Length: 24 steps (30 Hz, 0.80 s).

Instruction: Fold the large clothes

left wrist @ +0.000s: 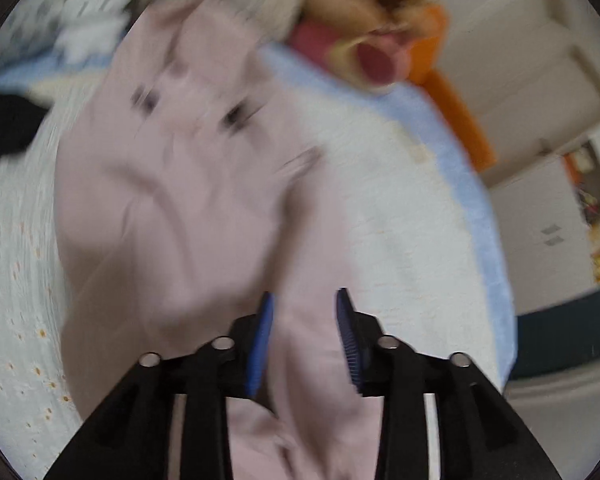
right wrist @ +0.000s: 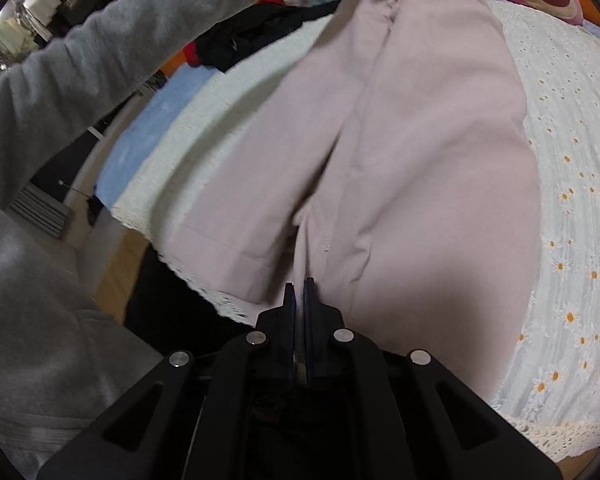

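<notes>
Pink trousers (right wrist: 400,152) lie spread on a white daisy-print bedspread (right wrist: 572,208), their legs running from the near edge to the far side. The right gripper (right wrist: 299,296) has its jaws together, clamped on a thin fold of the trousers at the near hem. The left gripper (left wrist: 306,308) stands with jaws apart; pink cloth lies between them, seemingly unpressed, though the view is blurred. A grey sleeve (right wrist: 100,60) crosses at left.

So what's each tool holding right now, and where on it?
The right tool is shut on the pink trousers, pinching fabric near the leg hems. The left tool stands open with pink cloth between its pads, unclamped.
</notes>
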Tool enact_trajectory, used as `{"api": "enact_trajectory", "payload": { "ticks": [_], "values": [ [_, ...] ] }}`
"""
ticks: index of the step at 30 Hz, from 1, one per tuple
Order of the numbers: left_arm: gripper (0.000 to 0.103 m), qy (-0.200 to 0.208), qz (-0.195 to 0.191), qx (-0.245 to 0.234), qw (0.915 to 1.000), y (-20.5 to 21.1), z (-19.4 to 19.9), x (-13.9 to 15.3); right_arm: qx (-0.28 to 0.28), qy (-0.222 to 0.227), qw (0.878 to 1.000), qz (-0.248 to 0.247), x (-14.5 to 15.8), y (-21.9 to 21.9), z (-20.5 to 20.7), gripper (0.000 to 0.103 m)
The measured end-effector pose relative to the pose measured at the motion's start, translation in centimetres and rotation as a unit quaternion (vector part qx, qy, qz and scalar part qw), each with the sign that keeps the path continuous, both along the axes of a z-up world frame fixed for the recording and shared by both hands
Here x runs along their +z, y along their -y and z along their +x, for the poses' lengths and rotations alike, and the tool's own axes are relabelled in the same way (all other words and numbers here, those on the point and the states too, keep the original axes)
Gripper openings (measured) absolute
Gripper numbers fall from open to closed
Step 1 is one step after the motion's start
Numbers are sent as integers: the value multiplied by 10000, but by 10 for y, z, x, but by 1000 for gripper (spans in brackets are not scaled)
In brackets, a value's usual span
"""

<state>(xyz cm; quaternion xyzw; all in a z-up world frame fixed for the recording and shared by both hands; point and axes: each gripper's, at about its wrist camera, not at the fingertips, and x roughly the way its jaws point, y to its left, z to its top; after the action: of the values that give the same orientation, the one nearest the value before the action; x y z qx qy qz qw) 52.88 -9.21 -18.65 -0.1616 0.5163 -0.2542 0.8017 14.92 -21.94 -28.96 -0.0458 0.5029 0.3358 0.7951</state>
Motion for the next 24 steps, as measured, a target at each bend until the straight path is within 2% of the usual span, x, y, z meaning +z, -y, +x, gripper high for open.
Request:
{"api": "enact_trajectory", "payload": {
  "ticks": [2,4,6,8,10,11,12,13,14,15,17,18,20,22,23,24],
  "values": [
    [40,223,-215,-388,9988,15,-19,21,-15,-31,10000,-22,-7,-4,5,5],
    [40,172,-371,-811,9959,36,-41,23,-28,-15,10000,9,-11,-4,6,6],
    [40,-15,-148,-1259,9919,67,-62,5,-81,8,10000,39,-15,-5,7,7],
    [40,-119,352,-1400,9895,84,-75,-20,-157,67,9998,47,-18,-7,5,7],
    [40,-459,874,-1218,9876,91,-74,-57,-250,98,9996,92,-19,-8,2,8],
    [36,-731,1127,-945,9864,85,-69,-77,-272,123,9994,150,-17,-9,-1,11],
    [23,-875,1192,-759,9861,77,-66,-88,-215,36,9995,230,-15,-8,-7,19],
    [14,-998,1222,-534,9860,66,-62,-99,-138,-78,9995,261,-14,-10,-11,25],
    [8,-1032,1216,-420,9863,57,-60,-105,-25,-195,9993,309,-9,-10,-17,41],
    [8,-1040,1083,-427,9877,48,-59,-110,31,-145,9993,356,-2,-10,-23,50],
    [8,-930,1062,-477,9888,44,-63,-111,95,-3,9977,671,21,-4,-26,53],
    [8,-799,1157,-541,9886,46,-67,-110,97,98,9959,889,36,0,-24,53],
    [8,-541,1383,-678,9866,56,-74,-104,17,618,9921,1095,65,6,-15,54],
    [11,-241,1493,-854,9848,64,-80,-97,-303,1425,9870,675,83,7,4,54],
    [21,-138,1373,-898,9864,63,-82,-93,-420,1628,9850,387,84,3,16,50],
    [31,-3,1064,-937,9899,59,-85,-86,-471,1724,9838,159,81,1,29,41]
  ]
}}
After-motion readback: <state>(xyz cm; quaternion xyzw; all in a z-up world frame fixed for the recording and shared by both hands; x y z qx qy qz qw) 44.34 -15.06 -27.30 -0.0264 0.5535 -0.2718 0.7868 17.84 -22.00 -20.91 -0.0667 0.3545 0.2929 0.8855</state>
